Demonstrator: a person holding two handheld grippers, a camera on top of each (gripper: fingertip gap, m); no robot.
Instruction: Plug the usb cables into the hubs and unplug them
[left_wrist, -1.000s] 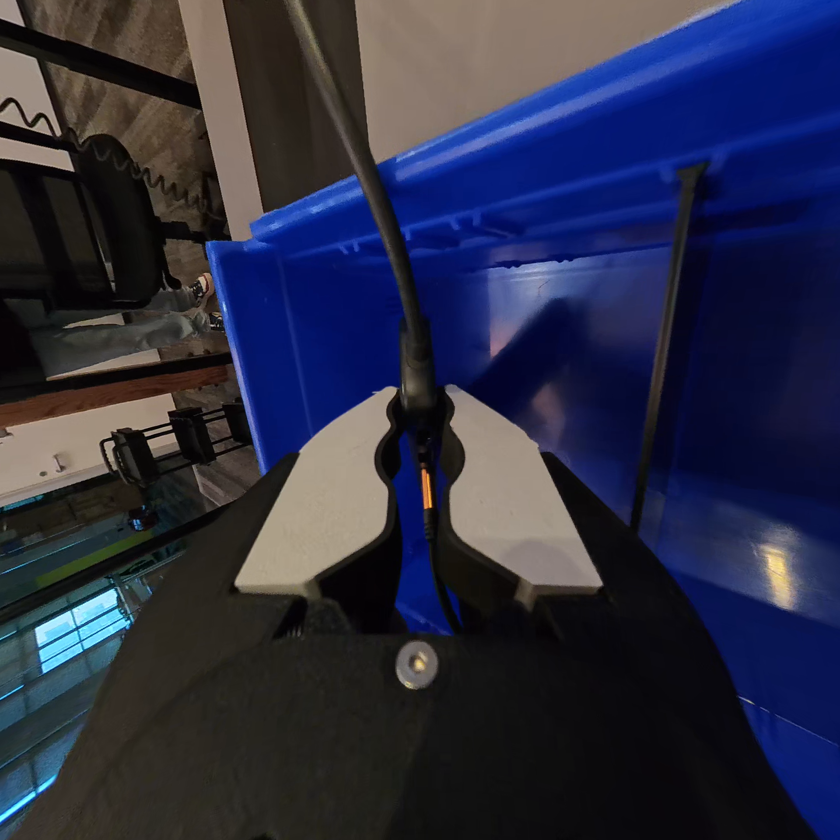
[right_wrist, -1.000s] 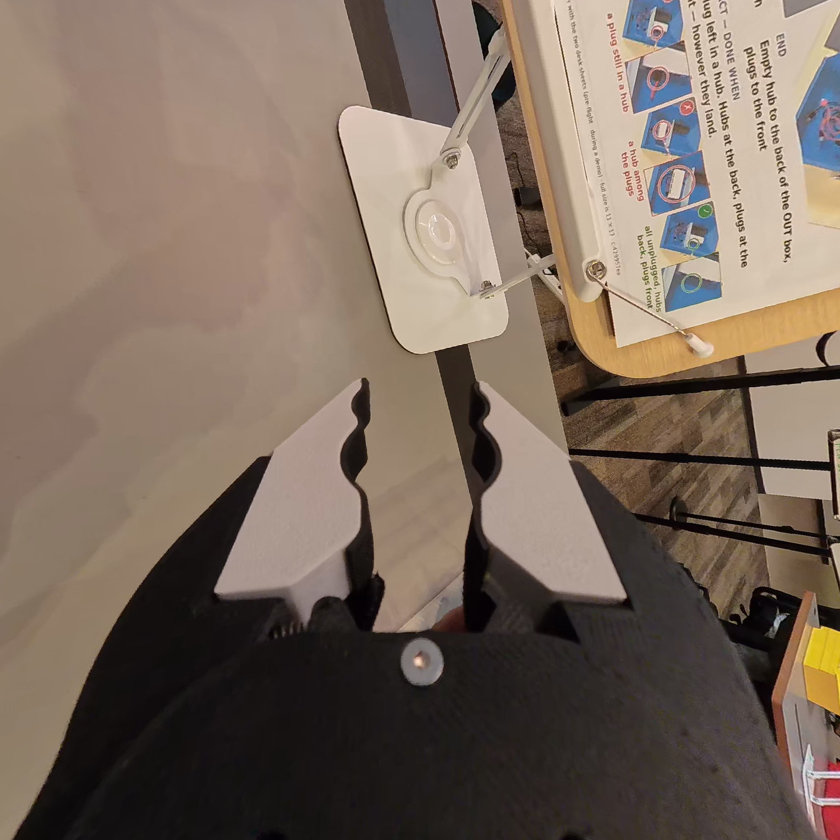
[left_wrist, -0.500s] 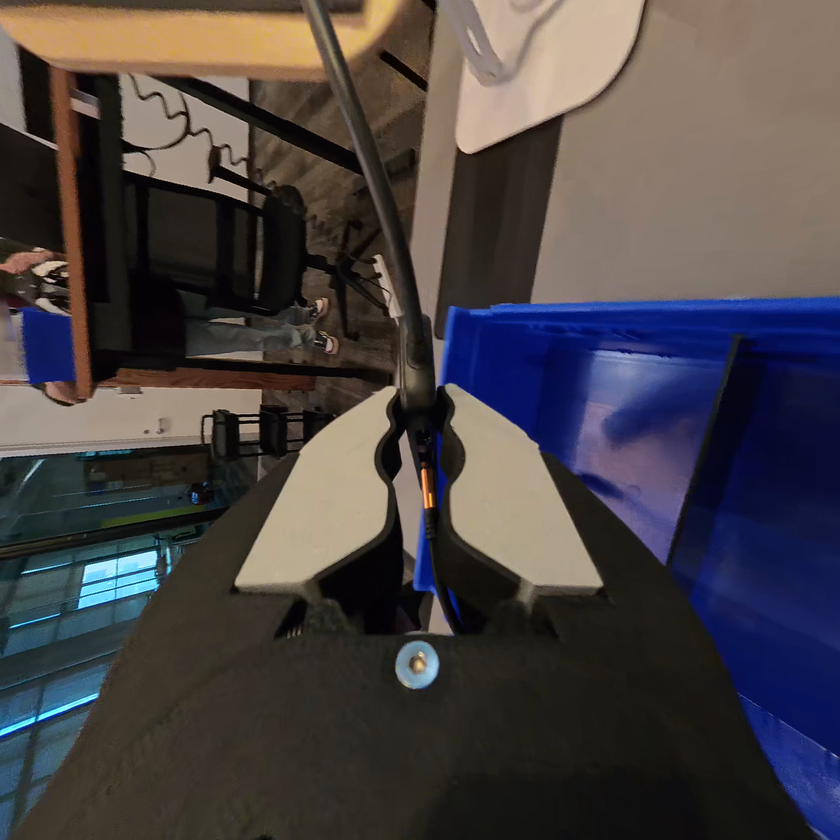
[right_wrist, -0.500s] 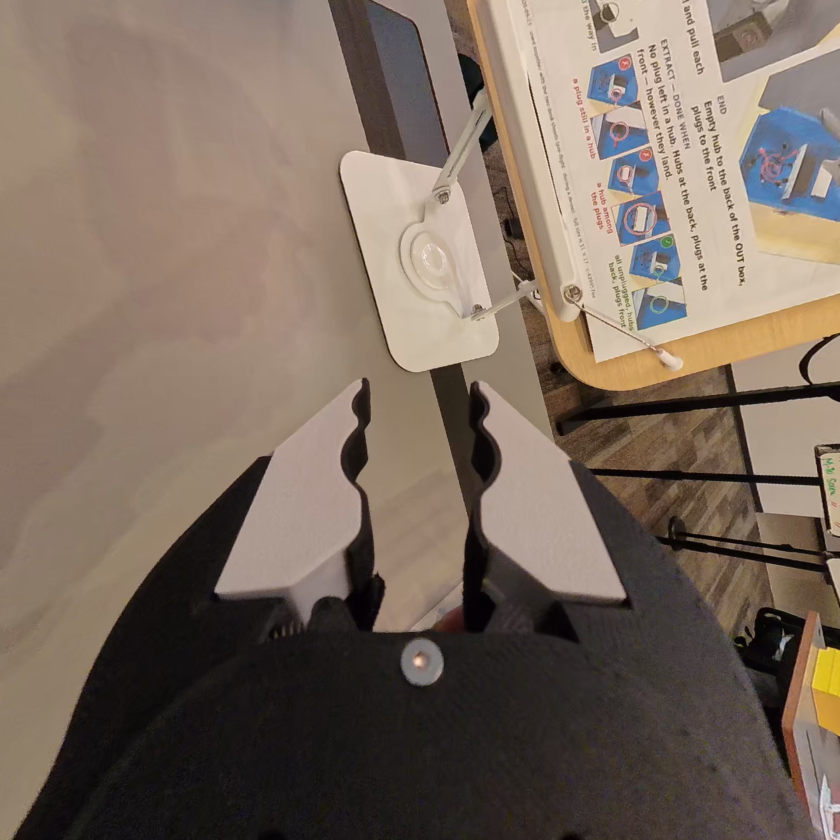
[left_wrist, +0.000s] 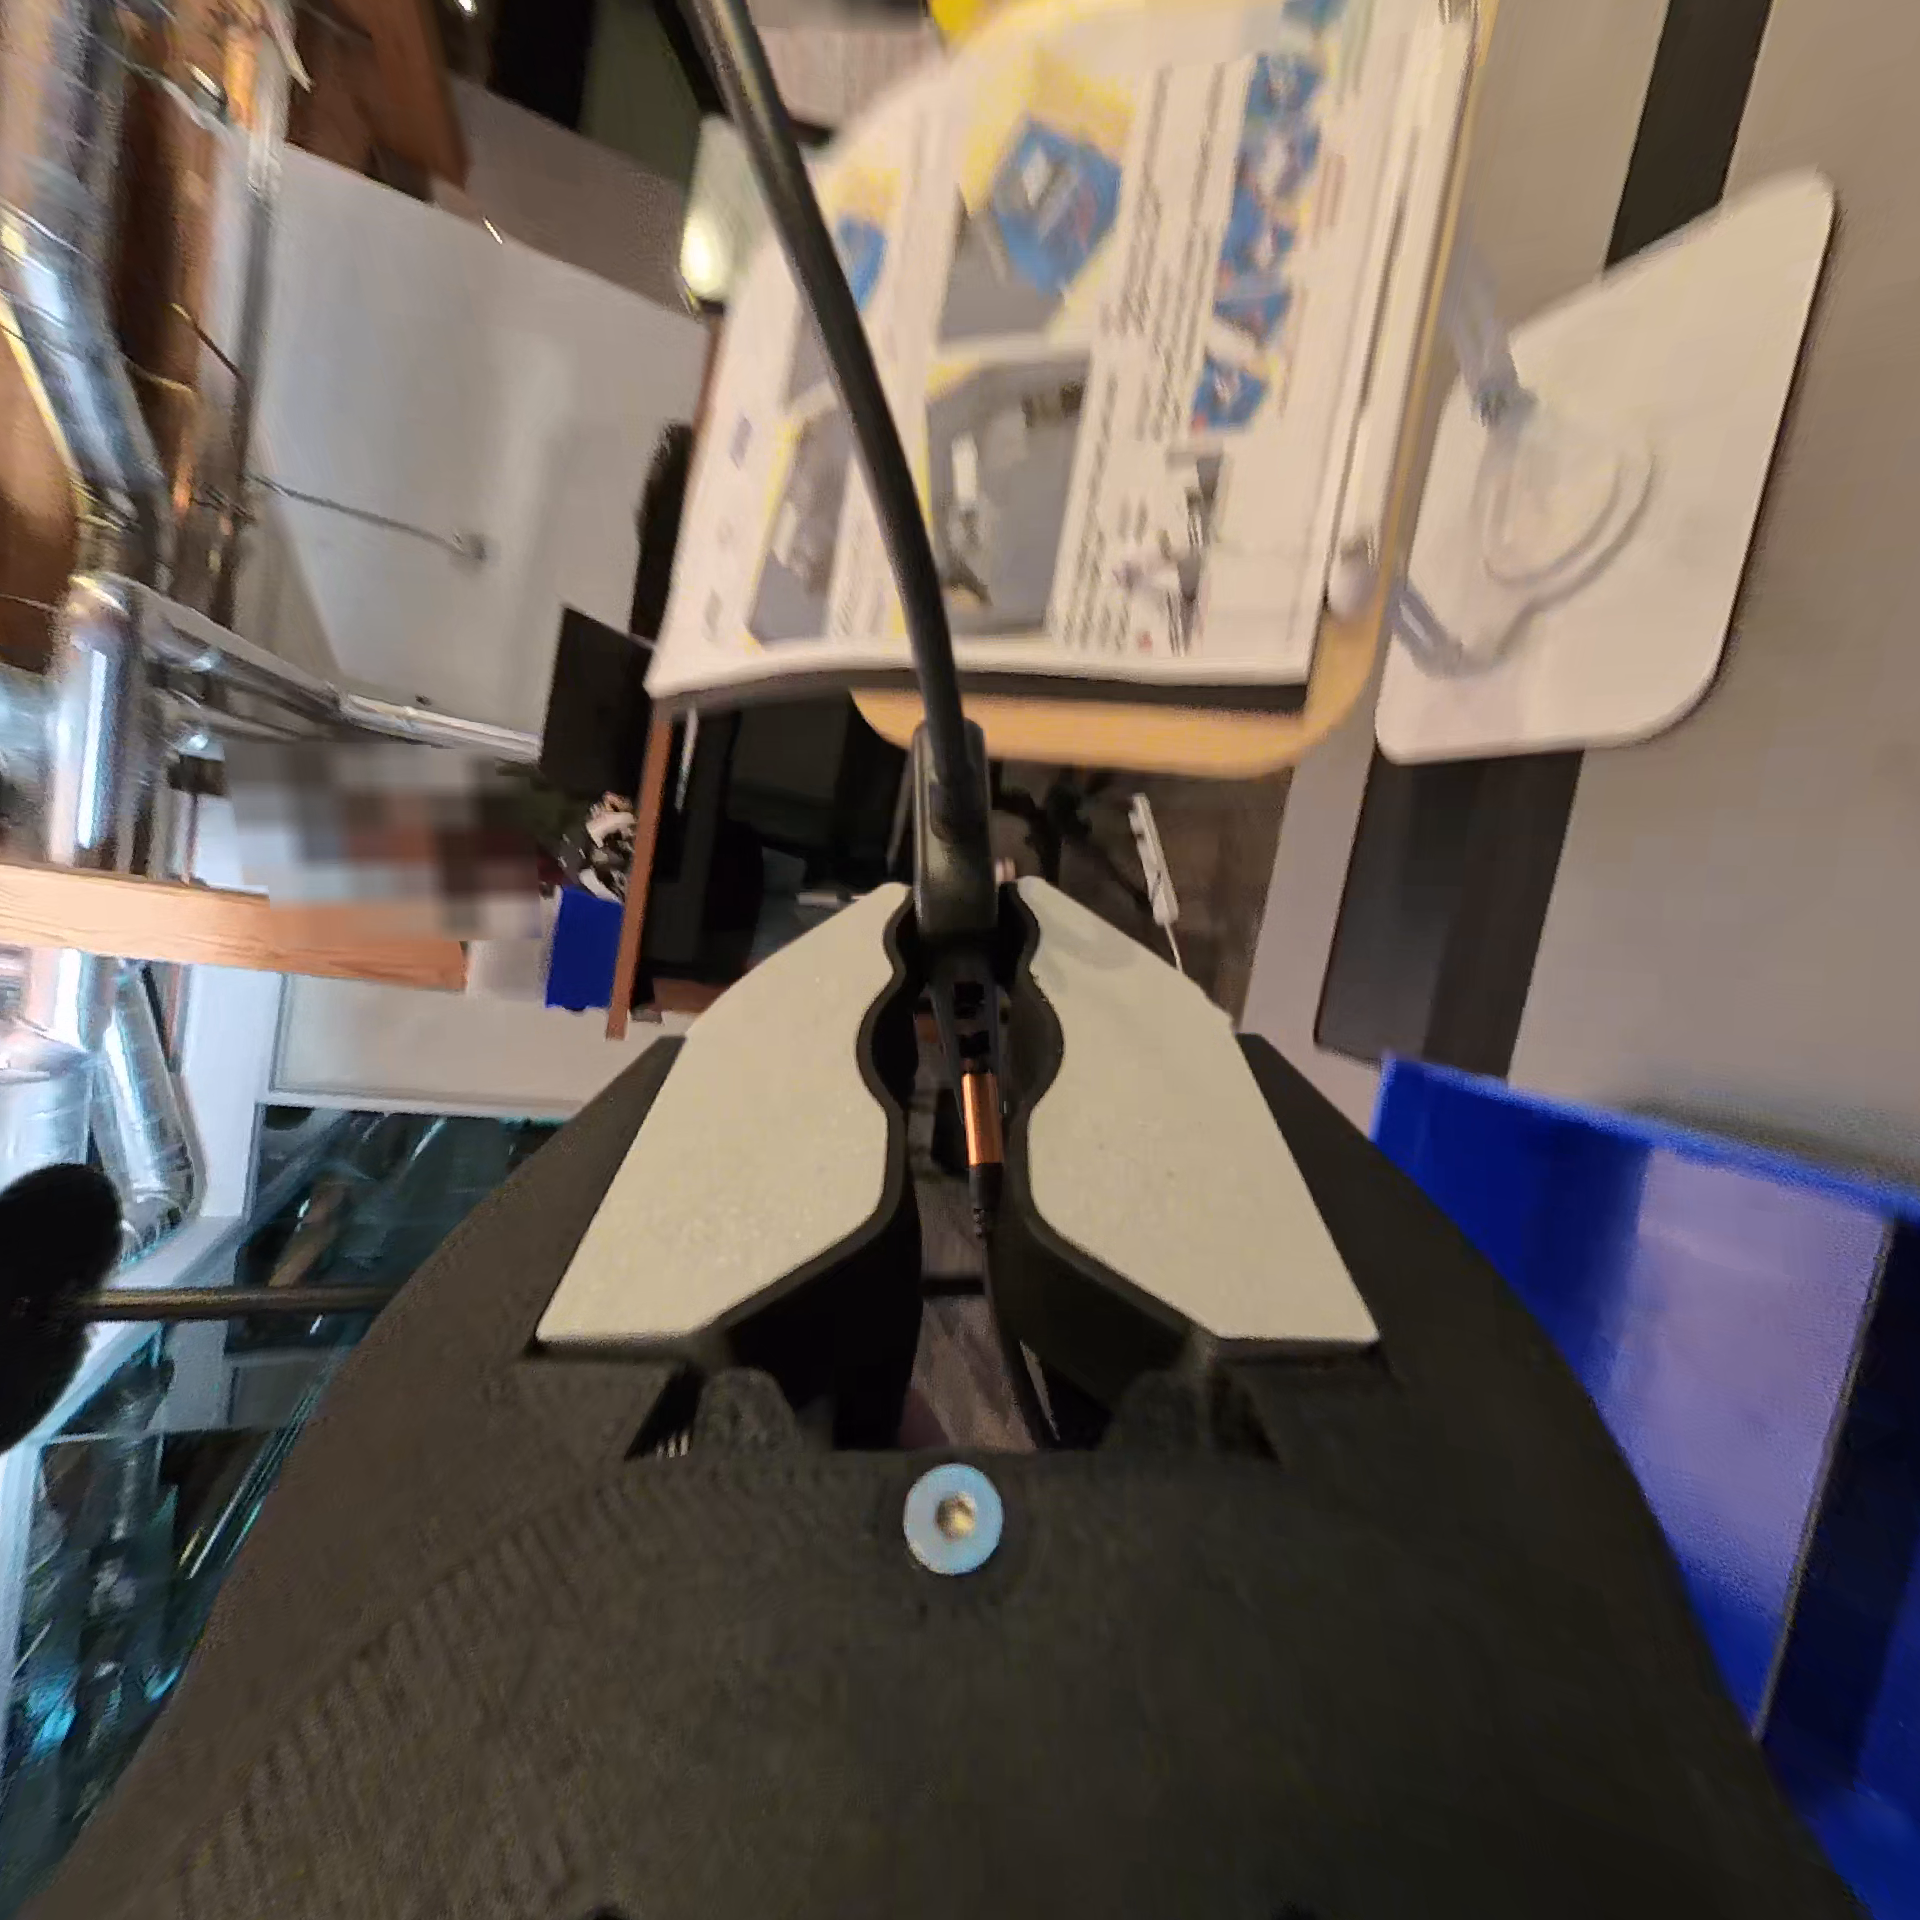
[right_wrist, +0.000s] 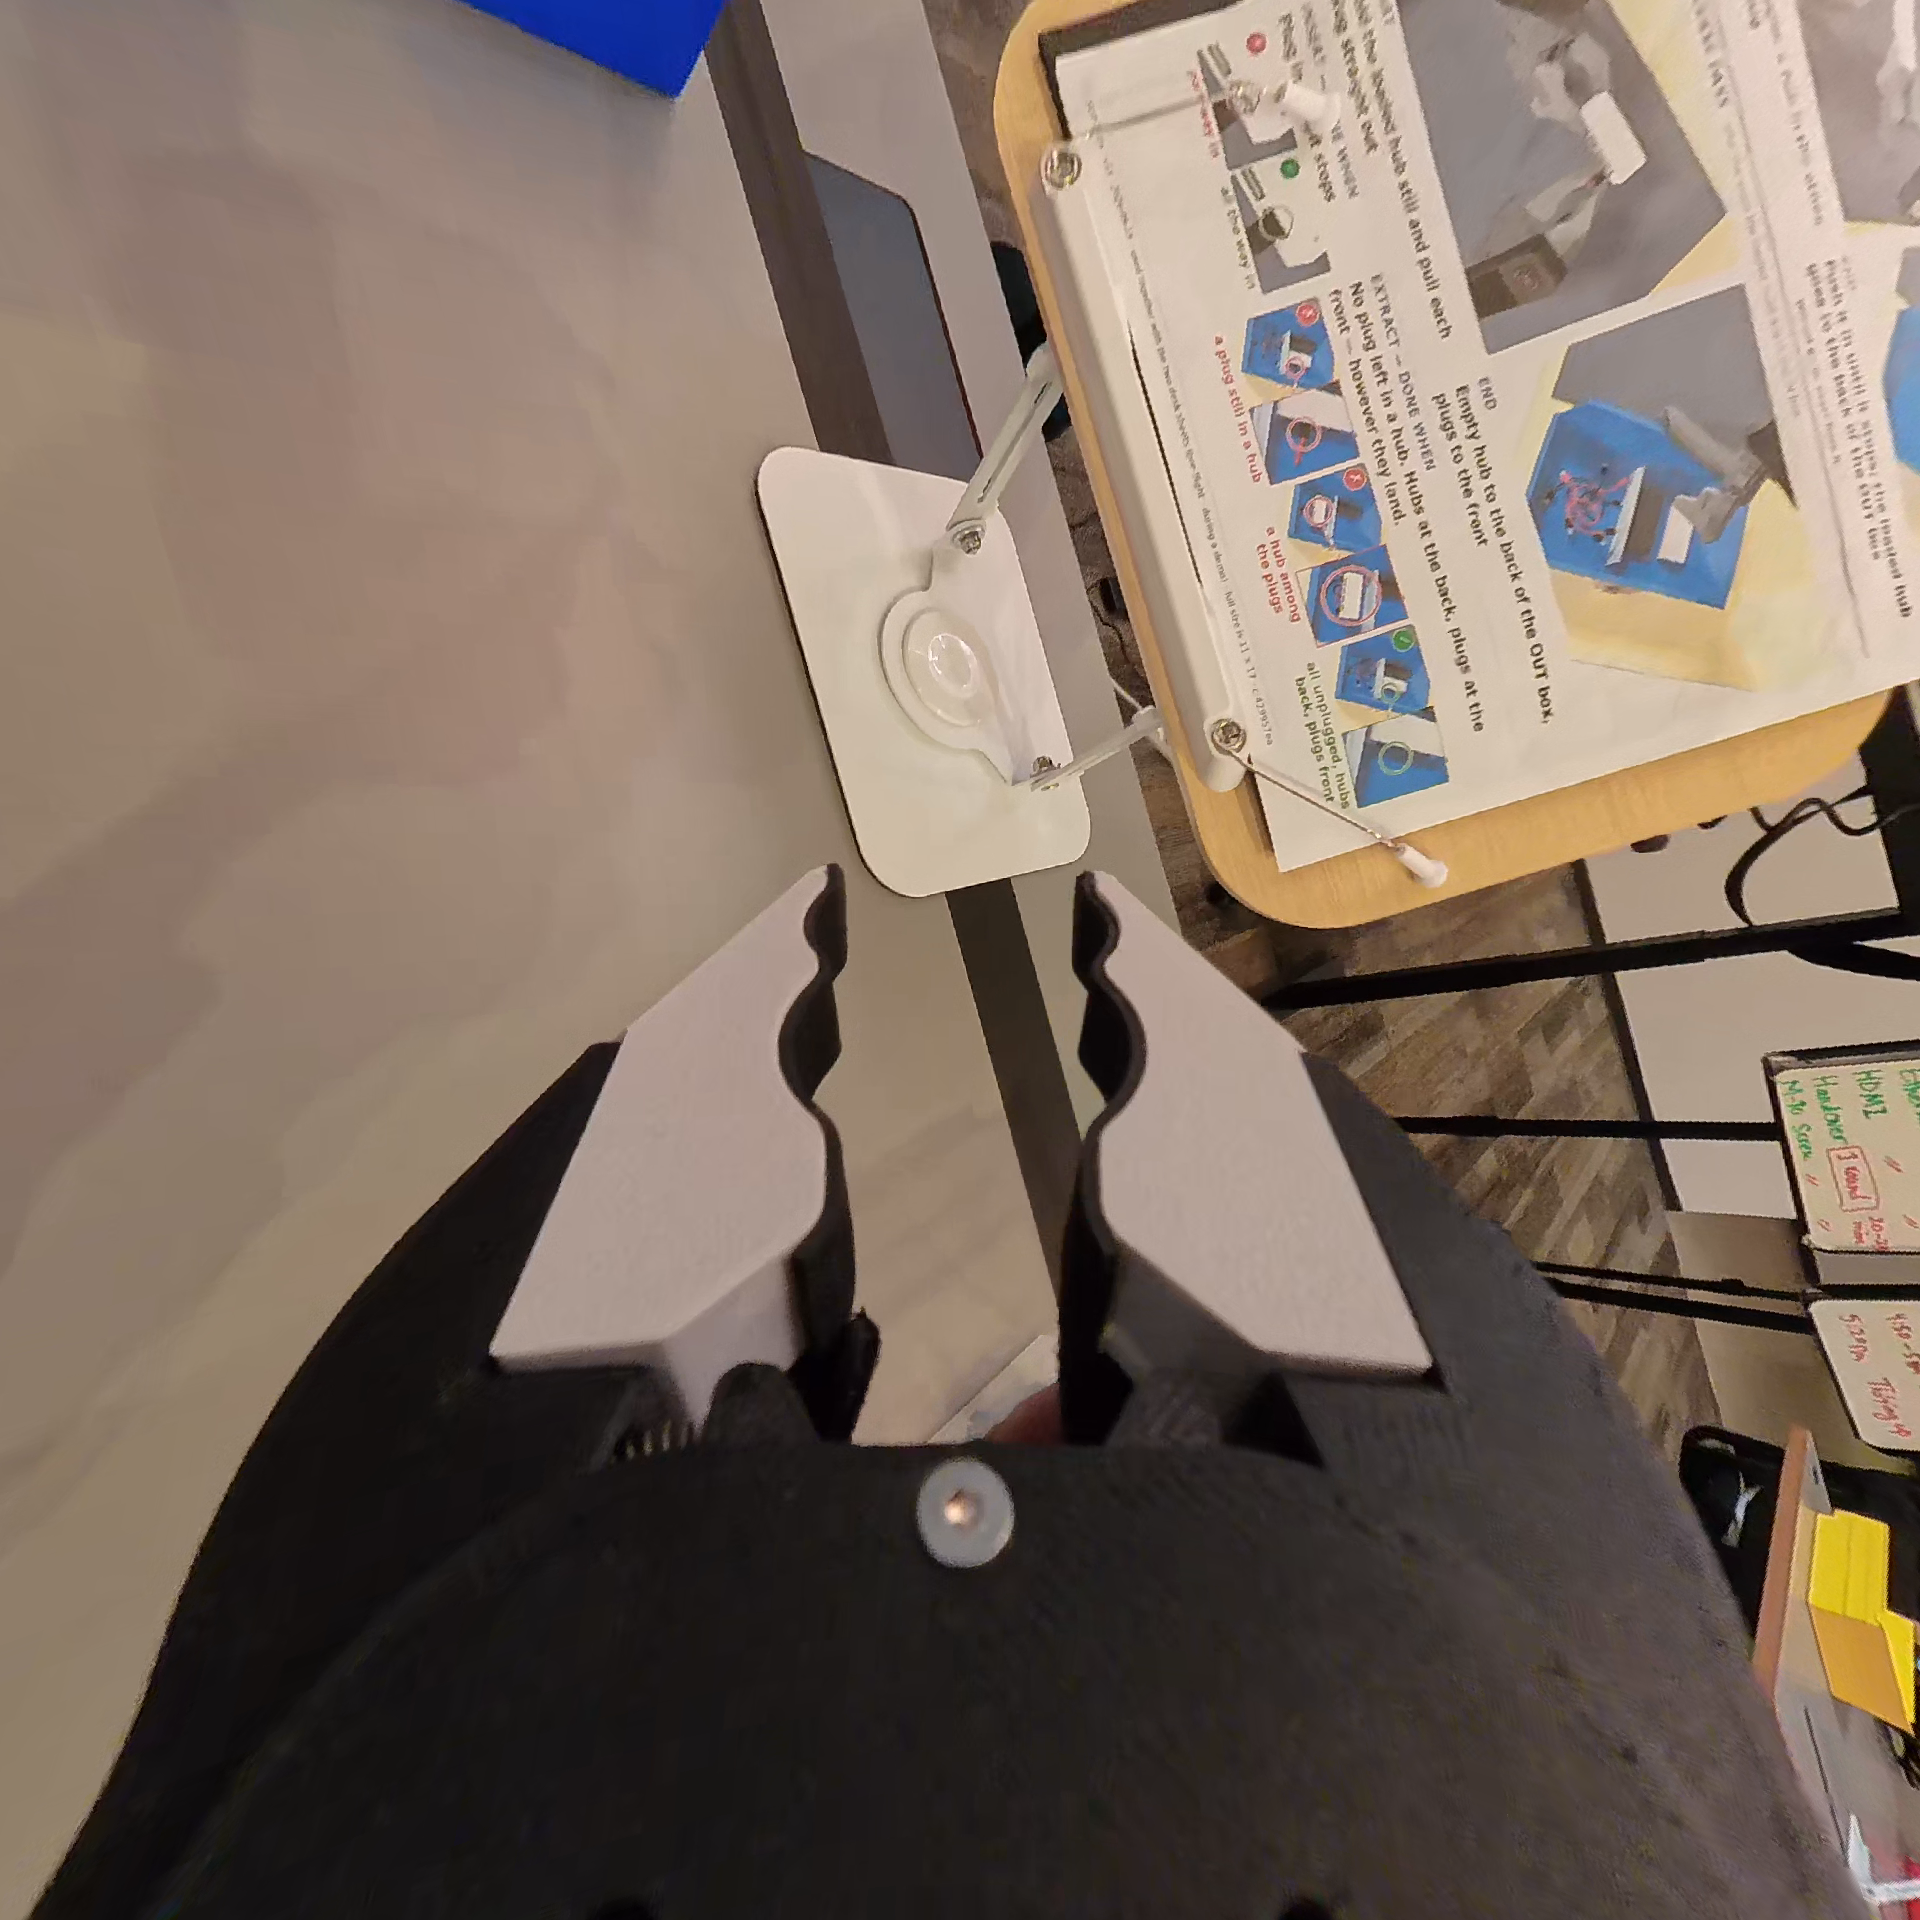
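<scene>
Two grippers raised, left gripper fingers clamping black usb cable, seemingly airborne, right gripper fingers parted, empty.

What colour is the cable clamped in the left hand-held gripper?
Black; the cable shows best in the left wrist view, pinched at the left hand-held gripper.

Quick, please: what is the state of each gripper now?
Left gripper: closed on the black usb cable.
Right gripper: open, holding nothing.

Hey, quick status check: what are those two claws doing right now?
Left gripper shut on black usb cable, held up clear of the blue bin. Right gripper open, empty, over the grey table. No hub in sight.
</scene>
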